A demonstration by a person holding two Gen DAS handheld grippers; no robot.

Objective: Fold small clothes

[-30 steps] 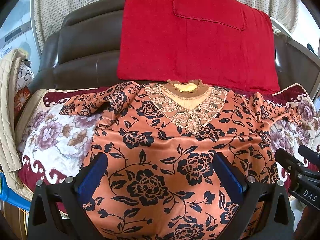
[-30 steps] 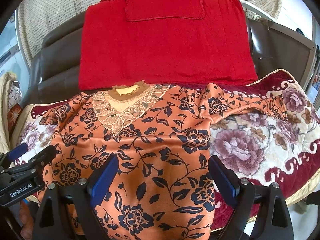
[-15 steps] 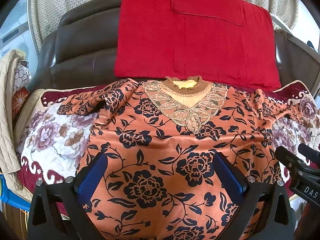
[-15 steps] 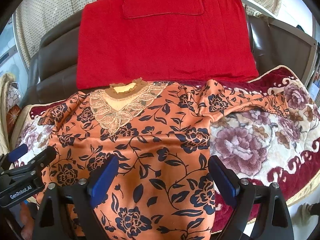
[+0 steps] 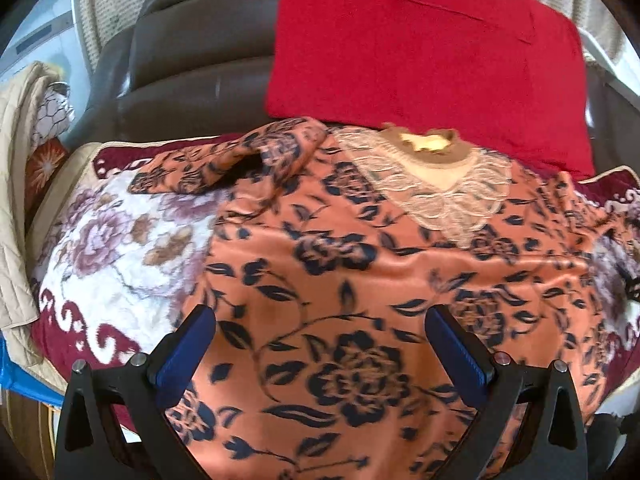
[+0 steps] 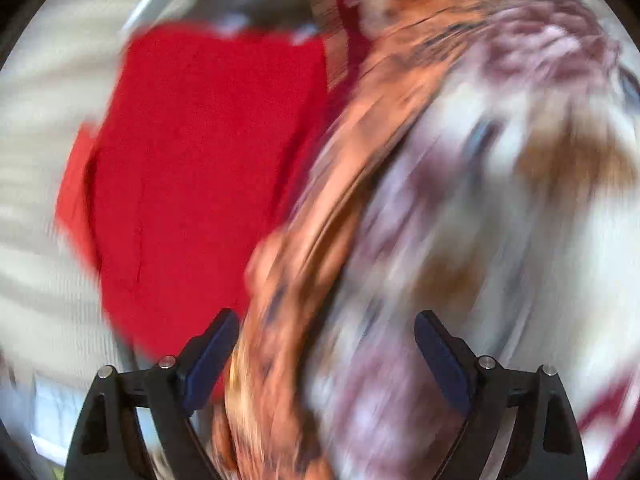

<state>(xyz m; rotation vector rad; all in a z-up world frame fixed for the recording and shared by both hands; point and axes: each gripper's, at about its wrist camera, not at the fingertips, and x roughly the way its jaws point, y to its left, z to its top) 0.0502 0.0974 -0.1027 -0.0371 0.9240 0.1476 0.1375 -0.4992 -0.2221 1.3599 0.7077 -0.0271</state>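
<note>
Orange floral blouse lies spread flat, front up, on the floral blanket over the sofa seat, lace collar toward the backrest, just below the red cloth draped on the brown leather back. Left gripper hangs over the blouse's lower body, jaws spread wide, blue pads either side of a big black flower print, nothing pinched between them; whether the tips touch the fabric can't be told. One sleeve is bunched and folded back near the collar on the picture's left; the other sleeve runs off the right edge, mostly cut off. Hem is hidden under the gripper body. Right wrist view is heavily motion-blurred and rolled sideways: right gripper jaws wide but closing, a smeared orange band of blouse runs up between the pads, closer to the left pad; pads not visibly pressing on it, contact can't be confirmed. Red cloth sits left, blanket right, detail unreadable. Beige quilted fabric at far left edge, partly cut off.
</note>
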